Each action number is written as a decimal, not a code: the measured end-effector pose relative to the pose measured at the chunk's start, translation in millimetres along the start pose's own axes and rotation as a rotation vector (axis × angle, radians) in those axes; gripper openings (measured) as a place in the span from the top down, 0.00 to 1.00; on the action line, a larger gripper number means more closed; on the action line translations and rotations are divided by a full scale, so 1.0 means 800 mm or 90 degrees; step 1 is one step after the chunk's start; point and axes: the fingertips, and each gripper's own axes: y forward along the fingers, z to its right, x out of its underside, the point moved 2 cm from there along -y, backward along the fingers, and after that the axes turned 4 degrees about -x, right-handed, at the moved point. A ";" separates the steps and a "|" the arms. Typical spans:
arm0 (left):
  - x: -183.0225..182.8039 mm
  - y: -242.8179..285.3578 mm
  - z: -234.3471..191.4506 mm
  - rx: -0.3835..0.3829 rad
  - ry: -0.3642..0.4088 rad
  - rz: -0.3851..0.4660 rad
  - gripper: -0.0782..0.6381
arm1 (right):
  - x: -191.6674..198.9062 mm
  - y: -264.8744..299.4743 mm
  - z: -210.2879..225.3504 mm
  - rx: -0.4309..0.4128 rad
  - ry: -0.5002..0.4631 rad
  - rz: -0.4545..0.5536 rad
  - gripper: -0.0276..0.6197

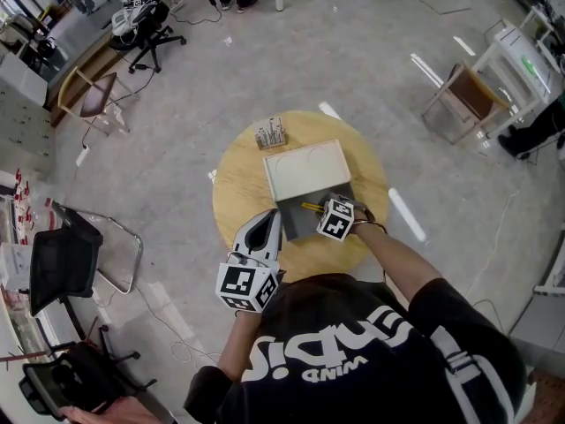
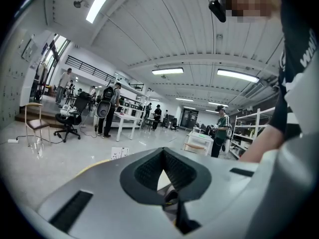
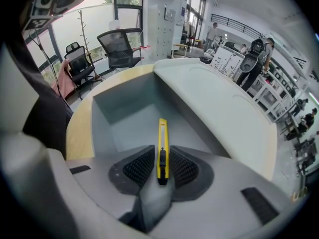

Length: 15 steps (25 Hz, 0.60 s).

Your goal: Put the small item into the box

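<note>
The right tool (image 3: pixel 162 167) is clamped on a yellow utility knife (image 3: pixel 161 146). Its jaws are parted only by the knife's thickness, and the knife's far end points ahead over the grey well of the box (image 3: pixel 124 101). To do this step well, I judge the tool should sink until the knife is close to the box floor, then let go, keeping clear of the white lid (image 3: pixel 224 108) that lies open beyond the well. The well looks bare. The left tool (image 2: pixel 167 178), jaws closed on nothing, hangs just outside the box's near corner, over the desk (image 1: pixel 237 184).
</note>
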 end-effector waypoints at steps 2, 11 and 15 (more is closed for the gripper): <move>-0.001 0.000 0.001 -0.001 0.000 0.000 0.88 | 0.001 -0.004 0.002 0.001 0.005 0.002 0.82; 0.001 0.000 0.006 0.009 -0.002 -0.002 0.88 | -0.037 -0.063 0.002 0.020 0.031 0.109 0.94; -0.001 0.002 0.012 0.018 0.002 0.000 0.88 | -0.068 -0.117 0.007 0.060 0.032 0.193 0.94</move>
